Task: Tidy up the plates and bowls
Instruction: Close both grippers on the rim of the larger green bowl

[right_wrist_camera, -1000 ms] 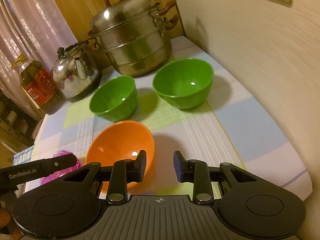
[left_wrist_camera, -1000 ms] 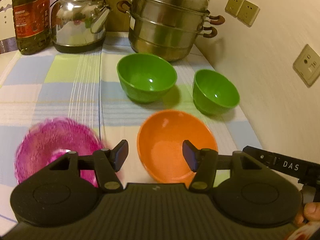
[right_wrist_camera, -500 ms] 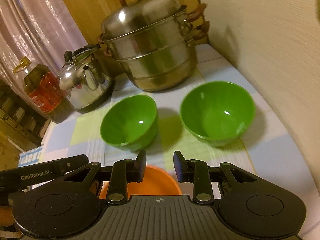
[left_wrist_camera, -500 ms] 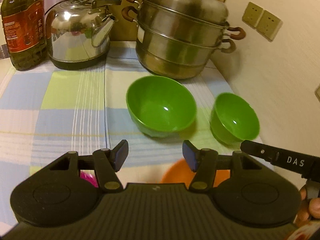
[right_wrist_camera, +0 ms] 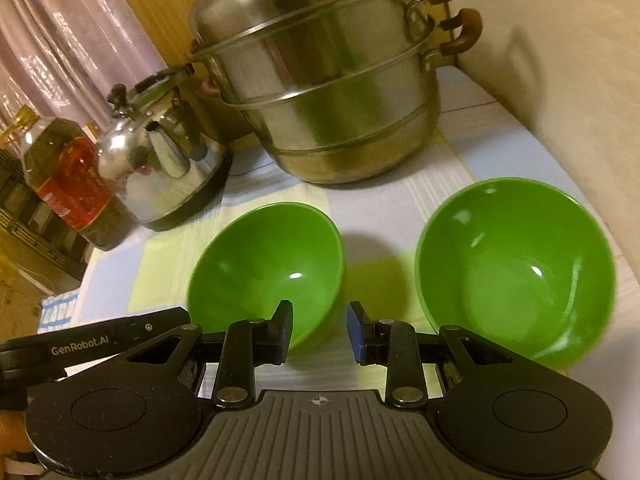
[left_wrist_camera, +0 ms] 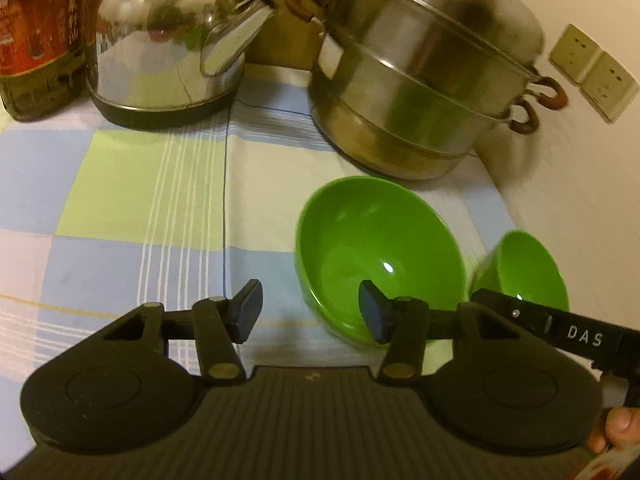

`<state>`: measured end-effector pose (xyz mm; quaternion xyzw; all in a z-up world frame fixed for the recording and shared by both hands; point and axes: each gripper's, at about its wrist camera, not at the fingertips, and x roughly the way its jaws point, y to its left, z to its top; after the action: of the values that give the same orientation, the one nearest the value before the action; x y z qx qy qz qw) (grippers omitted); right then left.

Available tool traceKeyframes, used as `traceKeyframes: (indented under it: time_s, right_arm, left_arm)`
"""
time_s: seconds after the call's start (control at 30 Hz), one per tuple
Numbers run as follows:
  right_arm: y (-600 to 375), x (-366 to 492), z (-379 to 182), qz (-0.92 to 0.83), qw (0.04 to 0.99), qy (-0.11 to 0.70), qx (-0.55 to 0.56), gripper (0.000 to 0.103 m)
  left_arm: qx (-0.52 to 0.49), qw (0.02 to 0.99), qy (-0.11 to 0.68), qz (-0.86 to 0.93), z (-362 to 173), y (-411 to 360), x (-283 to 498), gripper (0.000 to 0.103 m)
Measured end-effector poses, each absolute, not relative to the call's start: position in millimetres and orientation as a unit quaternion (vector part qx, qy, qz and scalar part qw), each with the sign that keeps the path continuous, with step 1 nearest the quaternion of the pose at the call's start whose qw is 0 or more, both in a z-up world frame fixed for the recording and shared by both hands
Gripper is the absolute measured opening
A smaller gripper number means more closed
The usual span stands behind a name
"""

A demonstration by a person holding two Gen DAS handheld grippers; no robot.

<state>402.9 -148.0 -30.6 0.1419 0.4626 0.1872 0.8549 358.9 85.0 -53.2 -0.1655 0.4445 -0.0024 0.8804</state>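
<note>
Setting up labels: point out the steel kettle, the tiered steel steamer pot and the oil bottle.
Shiny steel kettle [left_wrist_camera: 160, 40], left wrist view, body.
Tiered steel steamer pot [right_wrist_camera: 332, 92], right wrist view, side wall.
Red-labelled oil bottle [right_wrist_camera: 68, 180], right wrist view, label.

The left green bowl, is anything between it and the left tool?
Nothing visible. The left tool is open and empty, its jaws just narrowed, and the left green bowl sits directly ahead, its near rim by the right finger. Only bare tablecloth lies between.
</note>
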Motion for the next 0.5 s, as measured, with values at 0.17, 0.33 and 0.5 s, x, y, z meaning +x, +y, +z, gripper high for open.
traceKeyframes:
  time_s: [0.17,0.33,0.5]
  right_arm:
    - [-140.2,425.9,-47.2,0.184,0.847,0.481,0.13,0.03]
    - [-136.0,443.5,-60.9,0.186,0.838,0.496,0.129,0.03]
    - [-131.0,452.5,-69.1,0.19,0.836,0.5,0.125,0.03]
  left_arm:
    - [-0.184,0.876,0.445,-0.008,-66.5,90.8,374.8,0.045]
    - [-0.188,0.875,0.447,-0.003,-78.2,93.9,385.8,0.037]
    - [-0.19,0.872,0.451,-0.01,-86.3,92.2,394.3,0.026]
